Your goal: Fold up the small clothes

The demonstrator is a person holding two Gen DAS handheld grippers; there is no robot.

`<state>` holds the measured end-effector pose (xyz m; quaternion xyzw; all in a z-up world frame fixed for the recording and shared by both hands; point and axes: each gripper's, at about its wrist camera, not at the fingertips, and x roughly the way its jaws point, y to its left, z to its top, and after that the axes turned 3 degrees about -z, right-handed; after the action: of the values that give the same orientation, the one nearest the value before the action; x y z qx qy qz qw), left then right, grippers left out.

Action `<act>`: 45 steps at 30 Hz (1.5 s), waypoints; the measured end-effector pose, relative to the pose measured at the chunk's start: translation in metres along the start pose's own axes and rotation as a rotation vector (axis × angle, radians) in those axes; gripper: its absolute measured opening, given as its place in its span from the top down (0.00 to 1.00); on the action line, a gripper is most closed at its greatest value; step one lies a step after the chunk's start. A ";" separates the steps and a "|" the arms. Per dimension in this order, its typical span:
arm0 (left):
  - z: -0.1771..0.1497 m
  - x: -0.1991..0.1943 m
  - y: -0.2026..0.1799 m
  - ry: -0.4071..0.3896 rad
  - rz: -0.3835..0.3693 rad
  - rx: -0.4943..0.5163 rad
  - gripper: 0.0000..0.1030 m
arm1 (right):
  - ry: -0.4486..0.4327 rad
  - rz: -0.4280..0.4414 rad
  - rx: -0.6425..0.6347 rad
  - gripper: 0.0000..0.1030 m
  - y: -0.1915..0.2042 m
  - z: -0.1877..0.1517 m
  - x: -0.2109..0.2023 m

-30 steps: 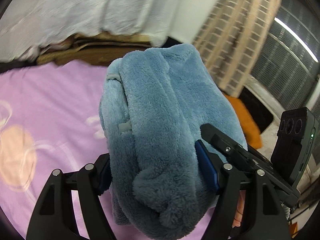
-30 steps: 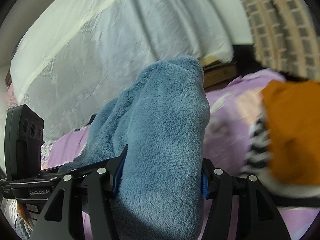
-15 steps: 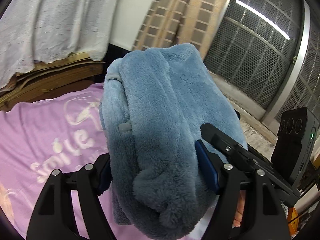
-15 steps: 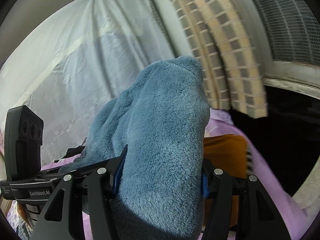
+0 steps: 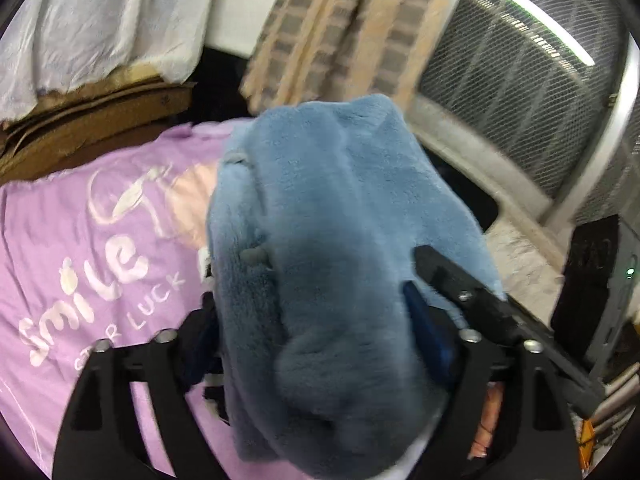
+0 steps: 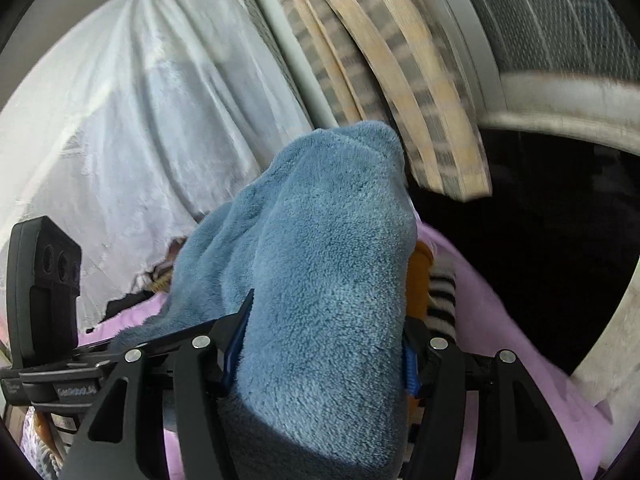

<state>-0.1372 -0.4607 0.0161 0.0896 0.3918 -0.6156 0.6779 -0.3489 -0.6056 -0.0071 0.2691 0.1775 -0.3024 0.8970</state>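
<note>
Blue fleece garment (image 5: pixel 320 248) bunched up and carried between both grippers, above the purple bedsheet (image 5: pixel 80 240).

Left gripper (image 5: pixel 316 320) fingers are spreading, the fleece between them but the blue pad looks clear of it; right gripper (image 6: pixel 320 352) fingers are easing apart too, pads against the cloth. It looks folded into a thick wad, set-down pending. Just beyond it lie an orange piece (image 6: pixel 420 280) and a striped one (image 6: pixel 440 300).

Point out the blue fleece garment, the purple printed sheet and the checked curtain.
blue fleece garment (image 6: pixel 320 280), right wrist view, its fluffy middle.
purple printed sheet (image 5: pixel 80 240), left wrist view, bare fabric above the lettering.
checked curtain (image 5: pixel 340 28), left wrist view, its hanging folds.
</note>
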 end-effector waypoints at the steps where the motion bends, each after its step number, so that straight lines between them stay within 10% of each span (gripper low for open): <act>1: -0.002 0.006 0.004 0.003 0.009 -0.007 0.04 | 0.003 0.010 0.003 0.35 -0.005 -0.002 0.004; 5: -0.007 0.011 0.014 0.014 -0.039 -0.043 0.04 | -0.009 0.002 -0.010 0.34 -0.005 -0.005 0.001; 28: -0.019 -0.089 -0.022 -0.200 0.344 0.101 0.04 | -0.112 -0.207 -0.198 0.04 0.048 0.007 -0.091; 45: -0.029 -0.126 -0.045 -0.220 0.361 0.135 0.04 | -0.018 -0.214 -0.211 0.04 0.069 0.007 -0.136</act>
<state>-0.1819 -0.3574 0.0936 0.1359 0.2510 -0.5154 0.8080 -0.4062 -0.5026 0.0902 0.1504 0.2281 -0.3783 0.8845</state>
